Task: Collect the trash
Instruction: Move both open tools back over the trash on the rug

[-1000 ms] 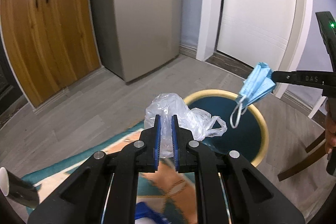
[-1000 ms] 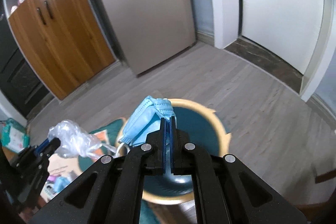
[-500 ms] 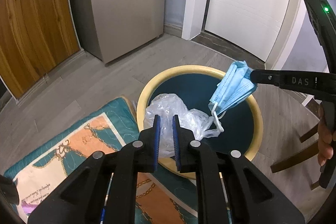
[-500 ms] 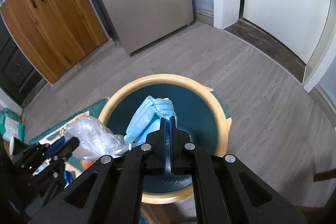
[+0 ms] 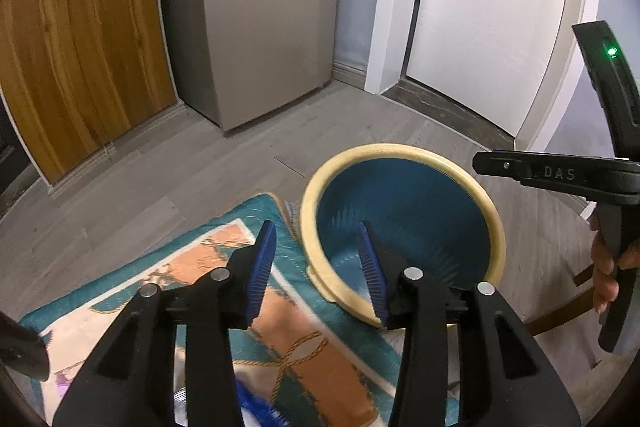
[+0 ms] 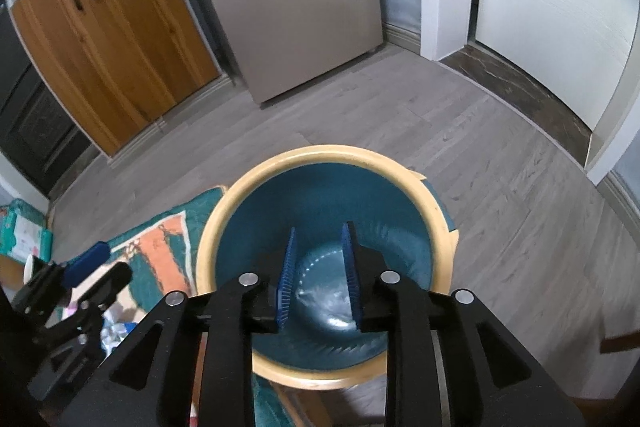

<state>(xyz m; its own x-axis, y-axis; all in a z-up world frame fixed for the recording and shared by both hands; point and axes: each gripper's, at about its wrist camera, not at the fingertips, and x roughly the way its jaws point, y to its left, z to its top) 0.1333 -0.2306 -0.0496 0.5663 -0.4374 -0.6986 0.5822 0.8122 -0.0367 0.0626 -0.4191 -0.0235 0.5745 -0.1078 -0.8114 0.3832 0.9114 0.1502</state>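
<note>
A round blue bin with a cream rim (image 5: 448, 163) stands on the floor; it also shows in the right wrist view (image 6: 320, 155). My left gripper (image 5: 318, 241) is open and empty, over the bin's left rim. My right gripper (image 6: 319, 233) is open and empty, straight above the bin's mouth. It shows from the side in the left wrist view (image 5: 480, 163). A pale crumpled plastic bag (image 6: 326, 301) lies blurred at the bin's bottom. The blue mask is not visible.
A teal and orange rug (image 5: 192, 267) lies left of the bin, with small litter on it (image 6: 116, 327). A grey fridge (image 5: 264, 7), wooden cabinet (image 5: 72, 39) and white door (image 5: 488, 7) stand behind. A chair leg (image 5: 560, 311) is at right.
Both grippers opened. The plastic bag left my left gripper and the blue mask left my right gripper; both dropped toward the bin.
</note>
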